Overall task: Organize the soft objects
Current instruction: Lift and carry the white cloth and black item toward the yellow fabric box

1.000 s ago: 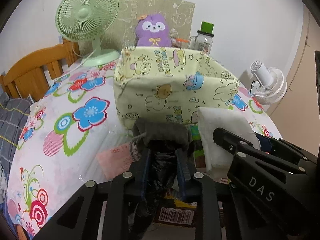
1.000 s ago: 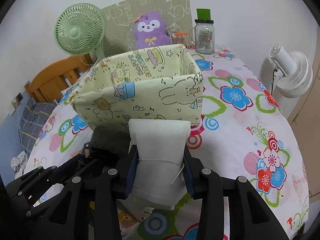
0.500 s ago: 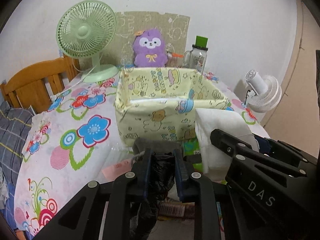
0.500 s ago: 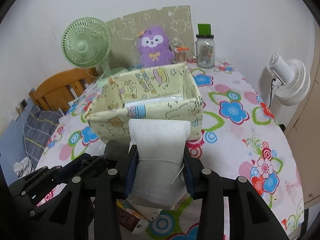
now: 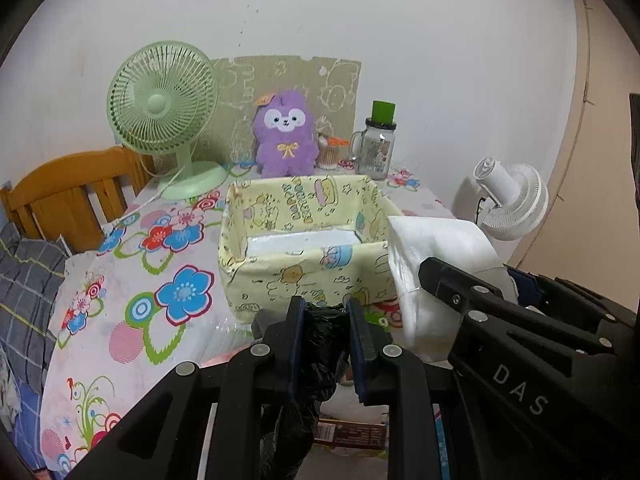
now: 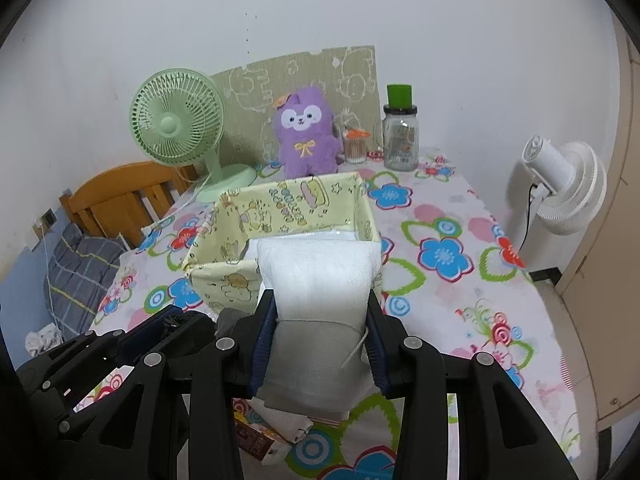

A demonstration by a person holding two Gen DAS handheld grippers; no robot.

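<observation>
My left gripper (image 5: 326, 312) is shut on a crumpled black plastic bag (image 5: 320, 352), which hangs down between its blue pads. My right gripper (image 6: 320, 300) is shut on a white soft pack (image 6: 316, 276) tied with a thread. In the left wrist view that white pack (image 5: 436, 248) shows at the right. Both grippers hover side by side above the table, just short of the yellow cartoon-print fabric box (image 5: 304, 276) (image 6: 228, 280). A flat white item (image 5: 300, 240) lies inside the box.
Behind the box stand a green fan (image 5: 164, 108), a purple plush toy (image 5: 285, 136) and a glass jar with a green lid (image 5: 376, 148). A white fan (image 6: 568, 188) is off the table's right edge, a wooden chair (image 5: 68, 192) at the left. Snack packets (image 6: 260, 440) lie under the grippers.
Both grippers have risen with their loads still held. The box now sits lower in both views and its inside shows.
</observation>
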